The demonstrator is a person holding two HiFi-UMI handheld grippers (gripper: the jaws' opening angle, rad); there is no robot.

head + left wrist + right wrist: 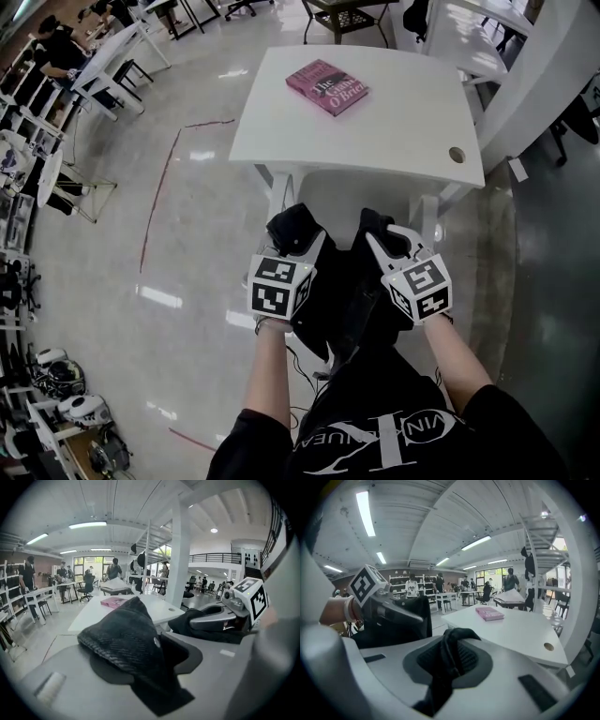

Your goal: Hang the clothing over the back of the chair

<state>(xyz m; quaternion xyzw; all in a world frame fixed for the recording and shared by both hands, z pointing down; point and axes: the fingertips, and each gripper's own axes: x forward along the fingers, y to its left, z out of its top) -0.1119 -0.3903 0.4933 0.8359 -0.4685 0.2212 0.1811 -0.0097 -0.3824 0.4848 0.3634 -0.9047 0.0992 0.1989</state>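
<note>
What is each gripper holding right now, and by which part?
Right gripper pinches a narrow fold of the dark garment. Left gripper has a thicker bunch between its jaws; whether it grips cannot be told.

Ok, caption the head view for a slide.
Dark clothing spans left tool and right tool, near white table with pink book.

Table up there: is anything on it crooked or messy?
The pink book lies slanted to the white table's edges, near its far left corner. Nothing is spilled or broken there.
</note>
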